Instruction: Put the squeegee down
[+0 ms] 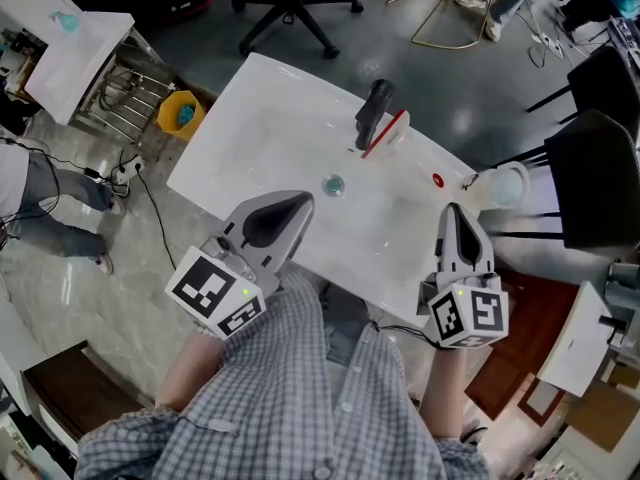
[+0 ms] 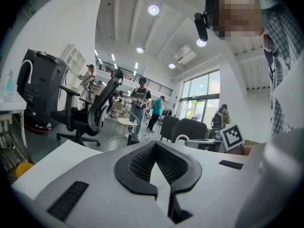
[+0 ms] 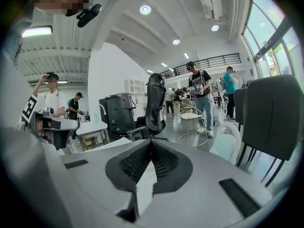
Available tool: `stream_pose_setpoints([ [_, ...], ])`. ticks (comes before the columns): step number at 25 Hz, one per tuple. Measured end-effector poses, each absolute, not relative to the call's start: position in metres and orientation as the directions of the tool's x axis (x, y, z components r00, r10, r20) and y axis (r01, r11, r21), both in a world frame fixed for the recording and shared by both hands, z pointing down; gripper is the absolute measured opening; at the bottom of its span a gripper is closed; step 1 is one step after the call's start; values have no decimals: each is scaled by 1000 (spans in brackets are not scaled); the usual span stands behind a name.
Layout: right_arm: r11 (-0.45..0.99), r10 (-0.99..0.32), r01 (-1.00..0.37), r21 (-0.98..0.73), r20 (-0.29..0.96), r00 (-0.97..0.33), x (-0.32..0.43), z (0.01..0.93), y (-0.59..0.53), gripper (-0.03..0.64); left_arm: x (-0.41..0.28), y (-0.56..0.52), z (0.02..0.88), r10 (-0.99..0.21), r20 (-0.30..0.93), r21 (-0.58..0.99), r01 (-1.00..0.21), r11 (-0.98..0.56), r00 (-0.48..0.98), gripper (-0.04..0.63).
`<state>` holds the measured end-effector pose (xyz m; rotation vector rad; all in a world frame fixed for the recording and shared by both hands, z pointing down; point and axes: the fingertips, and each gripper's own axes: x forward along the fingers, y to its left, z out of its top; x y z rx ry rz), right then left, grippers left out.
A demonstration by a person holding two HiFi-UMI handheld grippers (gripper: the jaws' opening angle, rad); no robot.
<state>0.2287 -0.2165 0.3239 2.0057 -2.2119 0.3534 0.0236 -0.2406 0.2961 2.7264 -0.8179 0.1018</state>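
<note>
The squeegee (image 1: 376,118), with a black handle and a red blade edge, lies on the far part of the white table (image 1: 260,108), and neither gripper touches it. My left gripper (image 1: 300,201) hovers over the table's near edge, well short of the squeegee, with its jaws together and nothing between them. My right gripper (image 1: 452,209) is at the near right edge, also shut and empty. In the left gripper view the left gripper (image 2: 155,144) points out across the room. In the right gripper view the right gripper (image 3: 151,141) does the same.
A small round glass object (image 1: 333,184) and a small red item (image 1: 437,180) lie on the table. A translucent white jug (image 1: 505,184) stands at its right corner. Black chairs (image 1: 592,173) stand to the right, an office chair (image 1: 295,3) beyond, and a yellow bin (image 1: 181,113) to the left.
</note>
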Motion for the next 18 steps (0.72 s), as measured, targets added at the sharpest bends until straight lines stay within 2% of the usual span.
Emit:
stream_pose_setpoints([
  [18,17,-985,-1000,-6,169,-18,235,294,-186,9,34,-229,279,-482,110,226,-495,-839,869,6],
])
